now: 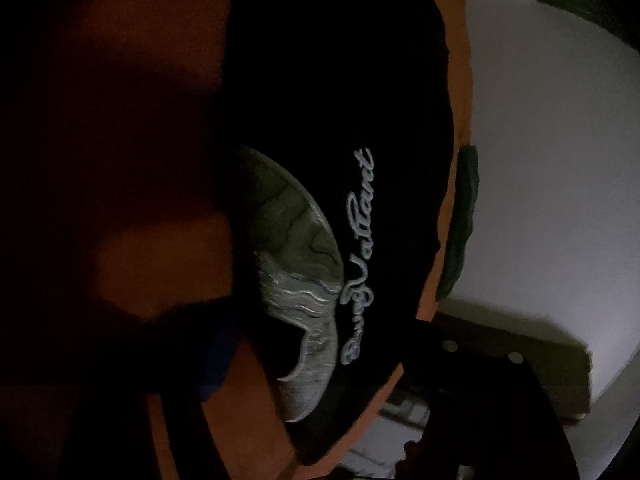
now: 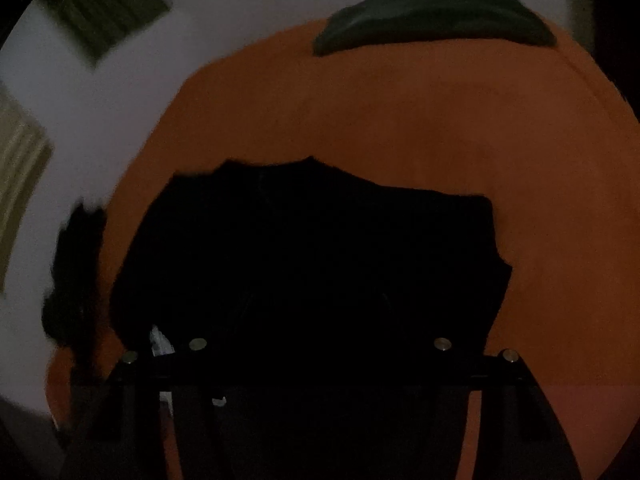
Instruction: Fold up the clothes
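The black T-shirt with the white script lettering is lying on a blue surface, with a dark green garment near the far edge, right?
Not quite: the surface is orange, not blue, as the right wrist view shows. The black T-shirt lies on it, the dark green garment at its far edge.

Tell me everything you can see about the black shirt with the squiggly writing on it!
The black shirt looks like soft, dark cloth. It lies spread on an orange surface, rumpled at its edges. On it is pale, looping writing beside a grey, curved picture with wavy lines. A dark green cloth lies apart, at the orange surface's far edge. It is too dark to tell whether either gripper touches the shirt.
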### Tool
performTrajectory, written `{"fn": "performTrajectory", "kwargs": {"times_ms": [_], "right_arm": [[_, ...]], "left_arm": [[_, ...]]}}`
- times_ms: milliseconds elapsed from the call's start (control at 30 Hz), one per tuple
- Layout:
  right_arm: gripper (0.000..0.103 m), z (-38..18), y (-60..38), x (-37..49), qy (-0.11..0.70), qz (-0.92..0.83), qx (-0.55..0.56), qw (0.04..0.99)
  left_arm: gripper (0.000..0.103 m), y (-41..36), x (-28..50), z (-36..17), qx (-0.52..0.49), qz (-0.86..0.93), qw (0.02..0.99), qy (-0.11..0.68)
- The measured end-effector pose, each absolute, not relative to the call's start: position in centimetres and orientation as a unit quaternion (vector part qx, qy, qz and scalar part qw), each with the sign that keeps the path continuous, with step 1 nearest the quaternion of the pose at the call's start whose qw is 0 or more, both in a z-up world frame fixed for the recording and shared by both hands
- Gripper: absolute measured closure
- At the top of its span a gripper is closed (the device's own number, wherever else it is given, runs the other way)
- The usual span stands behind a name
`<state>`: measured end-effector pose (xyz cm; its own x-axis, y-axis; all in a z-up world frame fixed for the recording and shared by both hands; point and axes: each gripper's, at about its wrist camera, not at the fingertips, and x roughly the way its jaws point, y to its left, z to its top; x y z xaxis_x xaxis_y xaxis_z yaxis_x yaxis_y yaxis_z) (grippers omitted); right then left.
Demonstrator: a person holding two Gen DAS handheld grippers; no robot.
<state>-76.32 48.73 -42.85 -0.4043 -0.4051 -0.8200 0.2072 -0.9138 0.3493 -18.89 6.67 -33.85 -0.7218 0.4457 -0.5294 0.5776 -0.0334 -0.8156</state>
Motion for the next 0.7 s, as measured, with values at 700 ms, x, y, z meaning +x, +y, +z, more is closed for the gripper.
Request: {"fn": "performTrajectory", "kwargs": {"times_ms": [700], "right_arm": [[0.041,-40.8,45.1,-84.2,0.021,-0.792,0.565,0.232]], "left_arm": [[0.063,9.4,-25.4,-37.5,0.317,-0.611,0.016,0.726]]}}
